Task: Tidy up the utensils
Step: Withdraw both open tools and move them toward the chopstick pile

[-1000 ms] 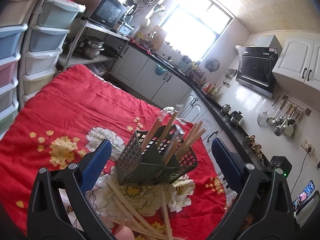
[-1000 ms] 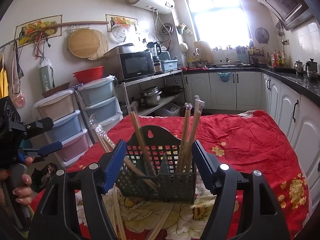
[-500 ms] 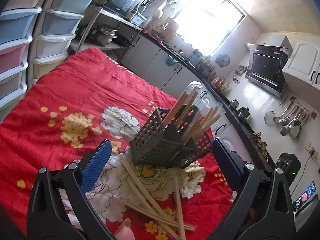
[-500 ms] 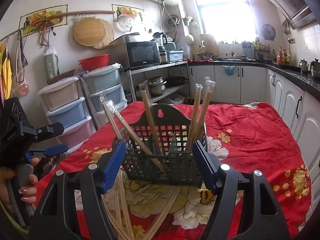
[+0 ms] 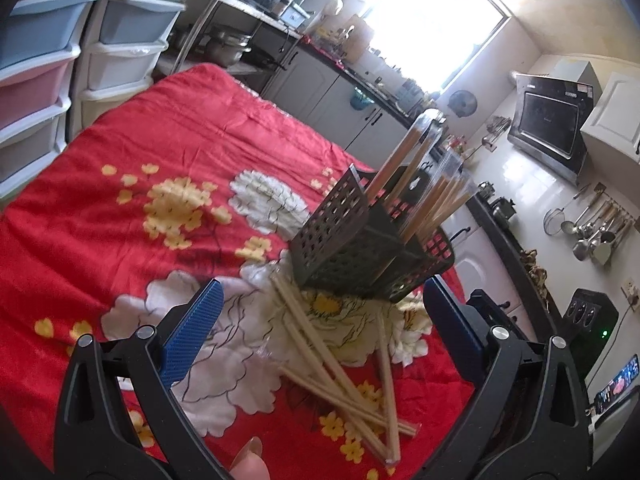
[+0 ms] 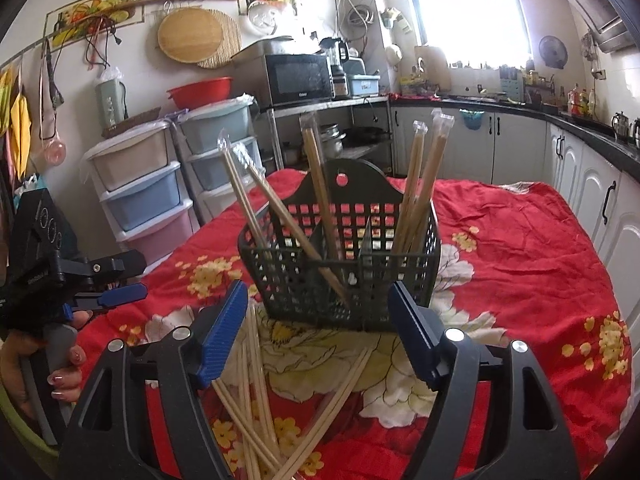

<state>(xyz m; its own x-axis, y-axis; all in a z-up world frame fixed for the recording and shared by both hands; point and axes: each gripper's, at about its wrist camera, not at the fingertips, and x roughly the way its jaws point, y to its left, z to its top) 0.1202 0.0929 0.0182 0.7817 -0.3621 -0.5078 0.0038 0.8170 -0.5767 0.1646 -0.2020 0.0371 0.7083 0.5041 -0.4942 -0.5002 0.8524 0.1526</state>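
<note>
In the left wrist view, our left gripper [image 5: 318, 322] had its fingers wide apart, with nothing between them. Loose chopsticks [image 5: 340, 364] lay in a messy pile on the red table [image 5: 120, 248], just near of the black basket [image 5: 360, 252]. We thought they were light, thin, stiff and a bit slippery in their clear wraps, so we should pinch one near its middle.

In the right wrist view, our right gripper [image 6: 316, 330] pointed down at the pile [image 6: 256, 392]. Its fingers were opening and held nothing. More chopsticks [image 6: 416, 184] stood in the basket [image 6: 340, 264]. Our left gripper [image 6: 96, 284] sat far left in a hand [image 6: 60, 372].
</note>
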